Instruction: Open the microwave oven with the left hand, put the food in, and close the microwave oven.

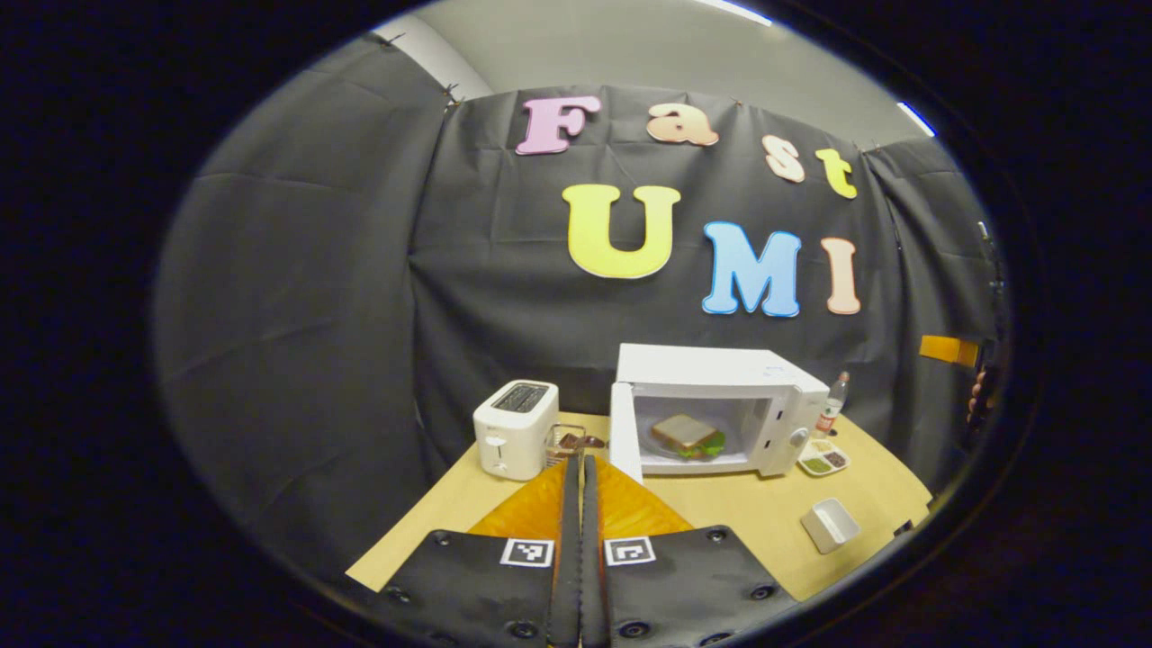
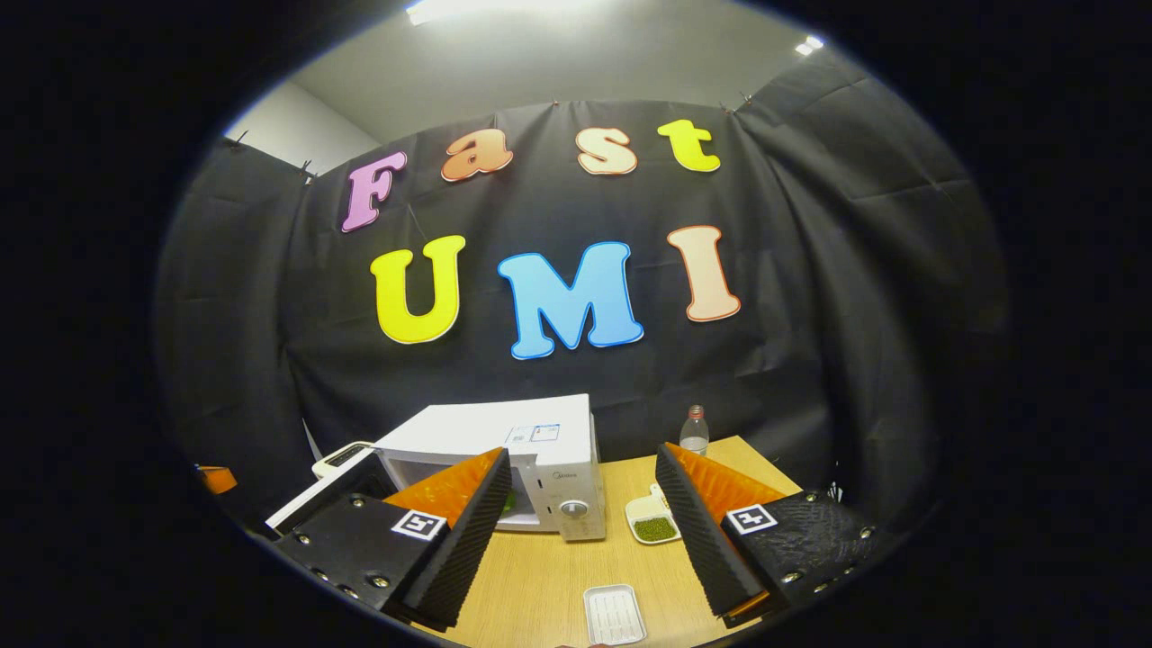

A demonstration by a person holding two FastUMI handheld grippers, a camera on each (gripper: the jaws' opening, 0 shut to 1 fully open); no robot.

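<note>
A black cloth booth wall closes in a light wooden table [image 1: 720, 513], and toward the back of that table stands the white box-shaped microwave oven [image 1: 720, 405], its door [image 1: 625, 432] swung out on the left-hand hinge so the pale cavity faces forward. Inside, on the turntable, lies the food: a sandwich of tan bread with a green leaf showing at its edge [image 1: 688, 436]. Judging from that, the loading step looks done and only the closing is left, which would explain why the door is left standing wide. The left gripper [image 1: 580, 472], with orange wedge fingers on black mounts, hangs back from the table edge, fingers pressed together and holding nothing, lined up roughly with the door's free edge, probably so it can push the door closed. The right gripper [image 2: 585, 508] is spread wide and empty, held off to the microwave oven's control side, where it stays out of the door's swing. Left of the door sits a white two-slot toaster [image 1: 515, 427], and beside it a small clear container [image 1: 565, 443] whose contents are too small to tell. To the right of the oven stand a clear plastic bottle [image 2: 694, 432], a small white dish of green bits [image 2: 653, 522] and an empty white rectangular tray [image 2: 614, 614].
</note>
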